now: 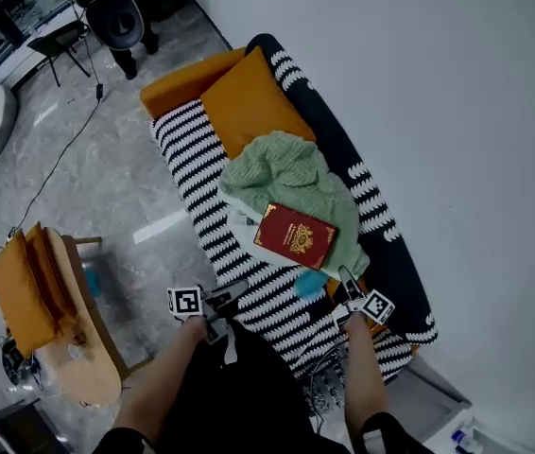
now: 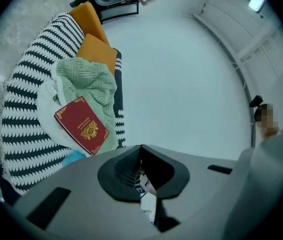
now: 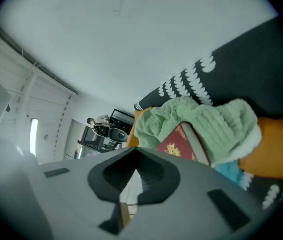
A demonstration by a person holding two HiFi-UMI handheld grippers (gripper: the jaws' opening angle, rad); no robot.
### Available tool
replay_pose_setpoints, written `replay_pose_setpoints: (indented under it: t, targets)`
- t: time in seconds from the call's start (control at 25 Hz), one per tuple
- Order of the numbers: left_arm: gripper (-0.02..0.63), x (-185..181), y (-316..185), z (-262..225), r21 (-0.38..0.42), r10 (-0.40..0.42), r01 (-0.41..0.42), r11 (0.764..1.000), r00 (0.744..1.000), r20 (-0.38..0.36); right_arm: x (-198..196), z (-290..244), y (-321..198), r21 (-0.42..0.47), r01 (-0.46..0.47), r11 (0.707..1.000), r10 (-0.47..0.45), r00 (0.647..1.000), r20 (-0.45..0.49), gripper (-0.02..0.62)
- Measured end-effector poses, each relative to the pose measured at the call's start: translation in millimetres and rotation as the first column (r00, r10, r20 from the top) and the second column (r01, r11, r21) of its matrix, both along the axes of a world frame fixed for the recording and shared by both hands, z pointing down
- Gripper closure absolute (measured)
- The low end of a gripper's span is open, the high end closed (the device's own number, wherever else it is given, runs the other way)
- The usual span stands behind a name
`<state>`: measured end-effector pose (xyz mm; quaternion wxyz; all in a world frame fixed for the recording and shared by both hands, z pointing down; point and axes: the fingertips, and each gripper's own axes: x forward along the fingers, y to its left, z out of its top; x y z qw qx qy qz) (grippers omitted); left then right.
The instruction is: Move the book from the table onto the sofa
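Observation:
A red book with a gold crest lies flat on a green knitted blanket on the black-and-white striped sofa. The left gripper view shows the book from above, and the right gripper view shows the book edge-on against the blanket. My left gripper hovers at the sofa's near edge, left of the book, its jaws shut and holding nothing. My right gripper is just off the book's near right corner; its jaws are shut and hold nothing.
Orange cushions lean at the sofa's far end. A small blue item lies by the book's near corner. A wooden side table with an orange cushion stands on the left. A black chair is farther off, and a white wall runs along the right.

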<state>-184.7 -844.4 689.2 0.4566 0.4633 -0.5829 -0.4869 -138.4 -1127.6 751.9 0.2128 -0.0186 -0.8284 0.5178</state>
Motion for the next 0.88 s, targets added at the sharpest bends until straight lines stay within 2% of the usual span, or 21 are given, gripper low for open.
replay_pose_setpoints:
  t: [0.08, 0.2, 0.32, 0.36, 0.48, 0.64, 0.76, 0.88]
  targets:
    - [0.595, 8.7, 4.2, -13.7, 0.032, -0.015, 0.015, 0.999, 1.0, -0.004, 15.3, -17.3, 27.1, -0.058, 0.032, 0.998, -0.028, 0.997, 0.073, 0.588]
    - [0.595, 25.1, 17.9, -25.3, 0.04, -0.027, 0.027, 0.999, 0.999, 0.018, 34.0, -33.2, 76.8, -0.103, 0.102, 0.989, -0.09, 0.99, 0.11, 0.588]
    - [0.595, 35.6, 28.6, -40.2, 0.085, -0.056, 0.059, 0.995, 0.998, -0.036, 30.5, -58.3, 128.6, -0.116, 0.199, 0.973, -0.177, 0.969, 0.172, 0.588]
    - [0.595, 38.0, 29.0, -44.2, 0.097, -0.052, 0.057, 0.994, 0.997, -0.049, 27.6, -63.3, 140.1, -0.112, 0.218, 0.97, -0.197, 0.965, 0.174, 0.588]
    - [0.595, 49.2, 27.0, -51.0, 0.104, -0.002, 0.008, 0.994, 0.998, -0.063, 26.4, -63.6, 162.6, -0.046, 0.253, 0.966, -0.248, 0.963, 0.104, 0.588]
    - [0.595, 57.7, 26.5, -44.4, 0.059, 0.046, -0.046, 0.997, 0.999, -0.003, 28.7, -62.4, 190.9, 0.046, 0.336, 0.941, -0.338, 0.939, 0.062, 0.589]
    - [0.595, 59.1, 11.1, -48.9, 0.071, 0.075, -0.075, 0.995, 0.997, 0.003, 30.7, -66.8, 193.8, 0.055, 0.343, 0.938, -0.346, 0.936, 0.058, 0.589]
    - [0.595, 61.6, 5.1, -47.9, 0.058, 0.102, -0.1, 0.993, 0.994, -0.032, 34.5, -68.7, 191.9, 0.056, 0.325, 0.944, -0.328, 0.943, 0.063, 0.589]
